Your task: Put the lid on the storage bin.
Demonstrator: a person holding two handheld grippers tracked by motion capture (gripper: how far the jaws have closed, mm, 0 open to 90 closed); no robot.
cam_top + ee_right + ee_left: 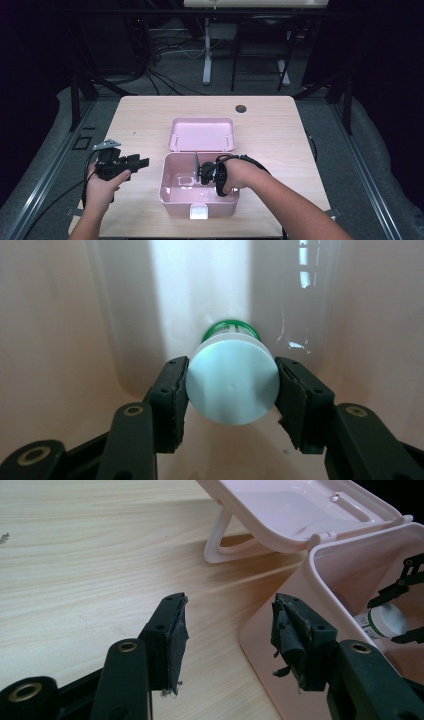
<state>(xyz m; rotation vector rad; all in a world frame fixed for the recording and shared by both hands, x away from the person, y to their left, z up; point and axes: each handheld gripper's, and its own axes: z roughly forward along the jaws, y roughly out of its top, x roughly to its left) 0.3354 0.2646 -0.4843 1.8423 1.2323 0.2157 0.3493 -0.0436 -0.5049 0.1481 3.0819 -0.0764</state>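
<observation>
A pink plastic box [167,192] stands open on the wooden table, its lid [201,134] folded back behind it. My right gripper [199,172] reaches down into the box. In the right gripper view its jaws [231,385] press on both sides of the white cap [232,375] of a small bottle with a green label [230,329] that lies near the box wall. My left gripper [141,162] hovers just left of the box, open and holding nothing [230,615]. From the left gripper view the bottle [387,617] shows inside the box [320,565].
A white latch [199,212] sits at the box's front, close to the table's near edge. The lid's handle [220,535] rests on the table. A dark round hole [241,108] marks the table's far side. Bare wood lies left of the box.
</observation>
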